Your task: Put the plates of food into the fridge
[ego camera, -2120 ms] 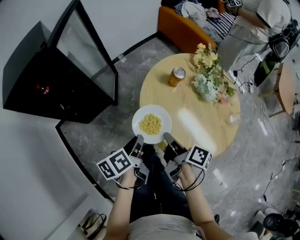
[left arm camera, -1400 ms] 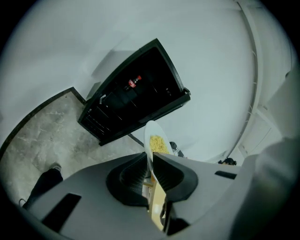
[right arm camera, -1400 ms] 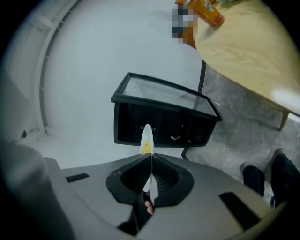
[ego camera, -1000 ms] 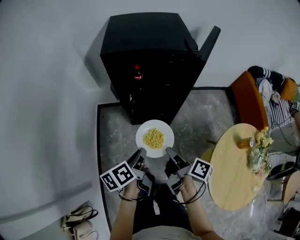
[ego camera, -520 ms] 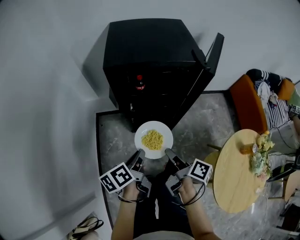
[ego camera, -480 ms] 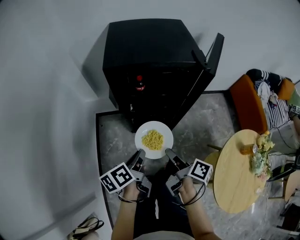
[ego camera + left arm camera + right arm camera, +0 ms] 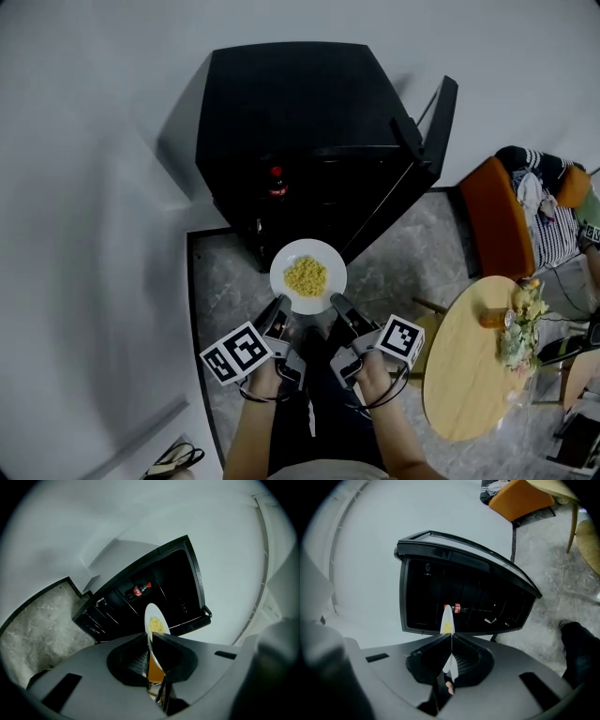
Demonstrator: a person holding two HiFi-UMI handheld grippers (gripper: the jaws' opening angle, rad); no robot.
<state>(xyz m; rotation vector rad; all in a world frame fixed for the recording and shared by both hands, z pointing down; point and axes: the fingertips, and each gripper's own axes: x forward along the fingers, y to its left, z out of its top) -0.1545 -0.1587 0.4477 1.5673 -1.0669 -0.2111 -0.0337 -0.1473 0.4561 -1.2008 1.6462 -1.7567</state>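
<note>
Before the open fridge, over the grey stone floor: you stand holding one plate out in front of you with both tools
Plate: white, round, carried level in the air; it hangs just short of the fridge's lower front edge and is not inside
Food: a yellow heap on the middle of the plate; you cannot tell from these views whether it is noodles or rice
Left gripper: jaws closed narrow on the plate's near-left rim; in the left gripper view the rim runs edge-on between the two jaws
Right gripper: jaws pinched almost together on the plate's near-right rim; in the right gripper view the thin white edge sits clamped between them
Marker cubes: one on each tool, the left cube and the right cube, both facing up at your head
Fridge: black cabinet against the pale wall, interior dark, shelves faintly visible
Door: swung open to the right side of the cabinet as the head view shows it
Bottle: dark, with red cap and red label, on a shelf inside the fridge, beyond the plate
Round table: pale wood, to your right, well apart from the fridge
On the table: an orange can and a bunch of flowers, just beside each other
Orange seat: past the table, with clothing piled on it
</note>
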